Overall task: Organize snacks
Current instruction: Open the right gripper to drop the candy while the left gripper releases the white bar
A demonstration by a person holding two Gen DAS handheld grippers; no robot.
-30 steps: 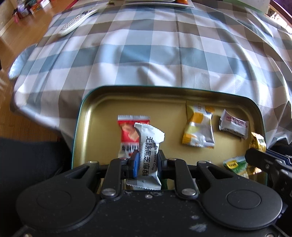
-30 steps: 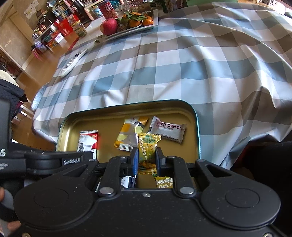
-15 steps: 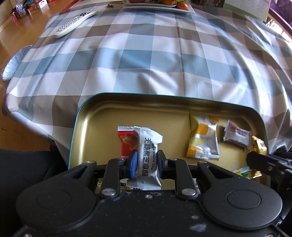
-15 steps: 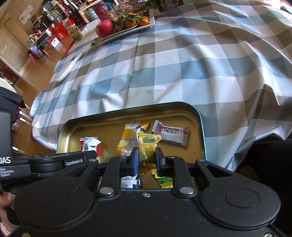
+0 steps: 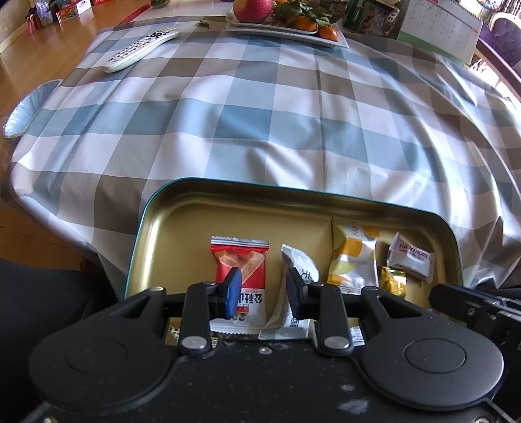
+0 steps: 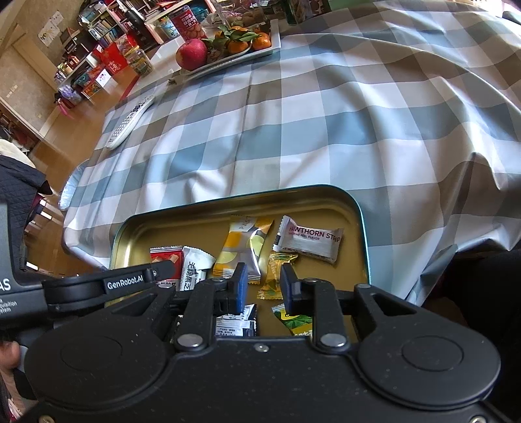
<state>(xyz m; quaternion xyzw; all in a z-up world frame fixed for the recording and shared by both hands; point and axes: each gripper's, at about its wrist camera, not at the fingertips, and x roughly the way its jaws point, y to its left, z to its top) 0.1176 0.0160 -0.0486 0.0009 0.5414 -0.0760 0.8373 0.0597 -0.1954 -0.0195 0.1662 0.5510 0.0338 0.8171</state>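
Observation:
A gold tin tray (image 5: 153,227) (image 6: 361,227) with a teal rim holds several wrapped snacks. My left gripper (image 5: 262,293) hangs over its near side, jaws opening. The white sesame packet (image 5: 298,268) (image 6: 195,266) leans loose against the right finger, beside a red packet (image 5: 241,260). My right gripper (image 6: 260,283) is also opening. A yellow-green candy (image 6: 276,271) lies in the tray between its pads, untouched. A yellow-white packet (image 6: 244,247) and a hawthorn strip (image 6: 309,240) lie further in.
The checked tablecloth (image 5: 260,114) stretches beyond the tray. At the far end stand a fruit plate (image 5: 286,29) with an apple and tangerines, a remote control (image 5: 140,48) and a calendar (image 5: 439,29). A foil dish (image 5: 26,110) sticks out at the left table edge.
Both grippers went from shut to open. The white sesame packet left the left jaws and the yellow-green candy left the right jaws; both now rest in the tray.

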